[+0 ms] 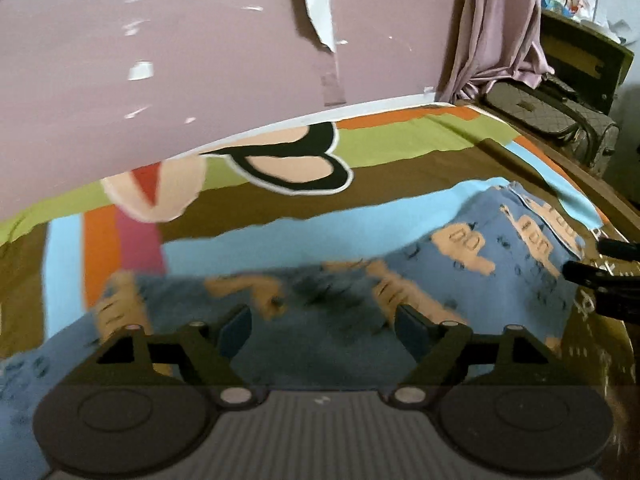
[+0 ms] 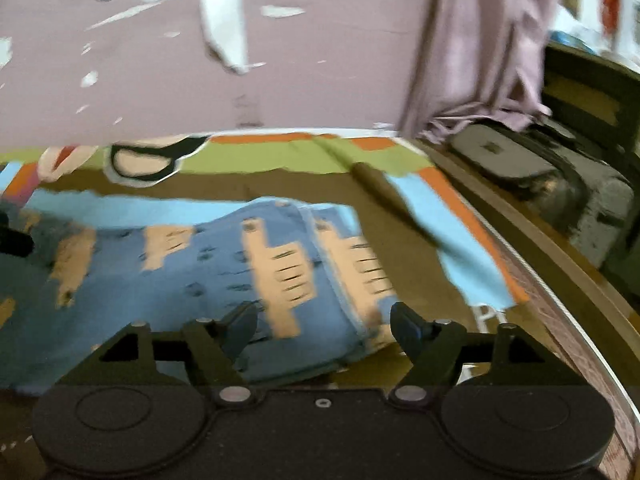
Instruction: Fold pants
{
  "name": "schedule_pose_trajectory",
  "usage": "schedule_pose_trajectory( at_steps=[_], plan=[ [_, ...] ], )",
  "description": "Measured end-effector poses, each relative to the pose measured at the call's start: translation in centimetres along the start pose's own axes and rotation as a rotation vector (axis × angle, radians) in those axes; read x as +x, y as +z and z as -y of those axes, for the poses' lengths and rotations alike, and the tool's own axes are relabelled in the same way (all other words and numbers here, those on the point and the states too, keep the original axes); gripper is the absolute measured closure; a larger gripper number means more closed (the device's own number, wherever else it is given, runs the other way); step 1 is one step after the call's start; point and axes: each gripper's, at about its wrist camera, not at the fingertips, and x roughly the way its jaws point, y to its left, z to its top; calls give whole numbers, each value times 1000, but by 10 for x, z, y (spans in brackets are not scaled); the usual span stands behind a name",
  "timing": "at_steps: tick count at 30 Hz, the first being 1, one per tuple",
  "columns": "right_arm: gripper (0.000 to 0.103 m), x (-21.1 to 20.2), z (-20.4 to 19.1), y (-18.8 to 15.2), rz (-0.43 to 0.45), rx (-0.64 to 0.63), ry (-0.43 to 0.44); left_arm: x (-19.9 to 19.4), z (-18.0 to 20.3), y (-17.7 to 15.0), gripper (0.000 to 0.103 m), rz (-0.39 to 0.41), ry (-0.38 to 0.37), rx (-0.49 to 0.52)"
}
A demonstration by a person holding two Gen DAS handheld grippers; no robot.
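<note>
Right now the pants [image 2: 224, 264], blue with peach patches and small dark marks, lie on the bedspread [image 2: 280, 184] directly ahead of both claws. In the right wrist view they show as a folded bundle with layered edges stacked on its right side, and that layered corner sits between and just beyond the fingers. The right gripper [image 2: 324, 326] has its jaws spread apart with nothing clamped; the cloth lies below the gap. The left gripper [image 1: 322, 326] is likewise spread wide and holds nothing, hovering over a blurred stretch of the same blue cloth. On a peach patch ahead and to the right of the left claw, printed marks like "DO" [image 1: 464, 240] can be made out; other printing on the fabric is too blurred to read. At the far right of the left view the black tips of the right gripper sit against the pants' right edge. White lettering on the bedspread by the right claw's right finger is unreadable. Beyond the bed stand a pink wall [image 1: 200, 60] with peeling patches, a curtain [image 1: 496, 32] and a quilted bag [image 1: 560, 120].
</note>
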Motion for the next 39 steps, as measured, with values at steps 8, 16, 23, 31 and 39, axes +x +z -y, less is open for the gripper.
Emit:
schedule_pose_trajectory(
  at_steps=[8, 16, 23, 31, 39],
  plan=[
    [15, -7, -20, 0, -41, -16, 77, -33, -46, -50, 13, -120, 99, -76],
    [6, 8, -20, -4, -147, -12, 10, -60, -90, -87, 6, -164, 175, -63],
    [1, -15, -37, 8, -99, -47, 227, -91, -113, -63, 5, -205, 150, 11],
    [1, 5, -123, 72, -71, -339, 620, -70, -147, -1, 0, -91, 113, 41],
    [18, 71, -182, 120, -148, -384, 748, -1, -179, 31, 22, -80, -80, -127]
  ],
)
